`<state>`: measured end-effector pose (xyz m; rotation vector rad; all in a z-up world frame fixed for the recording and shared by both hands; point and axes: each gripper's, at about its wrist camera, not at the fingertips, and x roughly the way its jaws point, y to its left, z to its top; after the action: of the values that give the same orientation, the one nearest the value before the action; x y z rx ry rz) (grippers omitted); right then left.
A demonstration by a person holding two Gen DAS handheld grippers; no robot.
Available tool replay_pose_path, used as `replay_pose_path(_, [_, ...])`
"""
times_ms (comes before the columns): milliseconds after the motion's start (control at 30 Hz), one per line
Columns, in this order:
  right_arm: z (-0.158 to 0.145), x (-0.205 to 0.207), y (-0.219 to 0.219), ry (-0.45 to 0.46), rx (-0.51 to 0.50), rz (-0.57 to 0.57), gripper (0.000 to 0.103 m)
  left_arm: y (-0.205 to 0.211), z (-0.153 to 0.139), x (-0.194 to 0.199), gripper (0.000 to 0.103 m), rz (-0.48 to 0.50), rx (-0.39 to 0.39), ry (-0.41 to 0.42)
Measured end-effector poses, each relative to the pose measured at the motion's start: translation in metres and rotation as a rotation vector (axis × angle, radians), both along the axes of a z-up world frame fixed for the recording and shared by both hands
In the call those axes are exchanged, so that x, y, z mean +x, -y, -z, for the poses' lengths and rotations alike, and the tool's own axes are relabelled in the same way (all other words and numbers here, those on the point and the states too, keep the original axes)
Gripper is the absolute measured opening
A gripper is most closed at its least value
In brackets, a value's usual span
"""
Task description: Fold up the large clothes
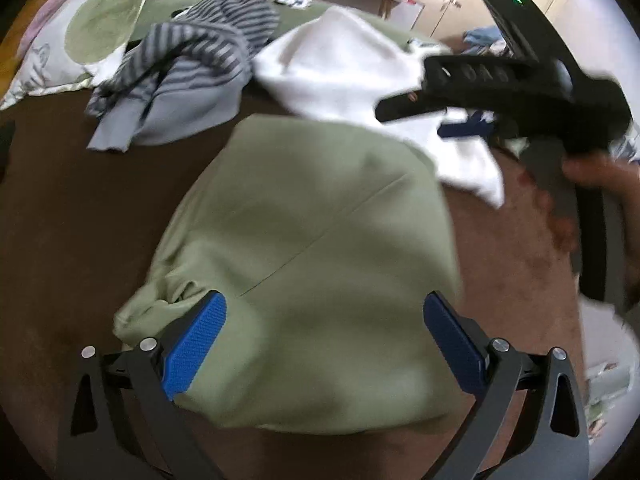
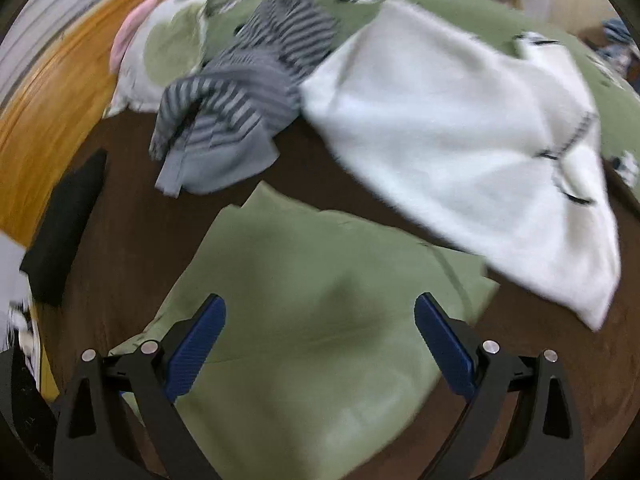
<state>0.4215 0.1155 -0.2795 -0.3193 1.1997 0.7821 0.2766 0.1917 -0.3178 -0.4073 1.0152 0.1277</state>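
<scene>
A light green garment (image 1: 312,248) lies folded on the brown bed cover; it also shows in the right wrist view (image 2: 320,304). My left gripper (image 1: 325,312) is open just above its near edge, blue pads apart, holding nothing. My right gripper (image 2: 320,312) is open above the same garment and empty. The right gripper's black body (image 1: 512,84) shows at the upper right of the left wrist view, held by a hand, above a white garment (image 1: 352,60).
A grey striped garment (image 2: 248,92) lies crumpled behind the green one, and the white fluffy garment (image 2: 460,136) spreads to the right. A floral pillow (image 1: 80,28) sits at the far left. A black item (image 2: 64,224) lies at the left bed edge. Brown cover (image 1: 88,220) surrounds the garment.
</scene>
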Motion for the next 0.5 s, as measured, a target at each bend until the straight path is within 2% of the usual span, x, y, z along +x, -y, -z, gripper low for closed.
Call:
replay_pose_path(100, [0.02, -0.006, -0.031, -0.029, -0.019, -0.056, 0.094, -0.005, 0.012, -0.012, 0.096, 0.014, 0.037, -0.033])
replay_pose_path(200, [0.052, -0.009, -0.056, -0.073, -0.081, -0.086, 0.094, -0.012, 0.026, -0.022, 0.096, 0.011, 0.008, -0.056])
replay_pose_path(333, [0.088, -0.007, -0.066, -0.053, -0.126, -0.03, 0.097, -0.02, 0.041, -0.032, 0.096, -0.028, -0.047, -0.038])
replay_pose_path(500, [0.1, 0.002, -0.073, 0.01, -0.121, 0.018, 0.098, -0.023, 0.058, -0.042, 0.096, -0.053, -0.077, -0.005])
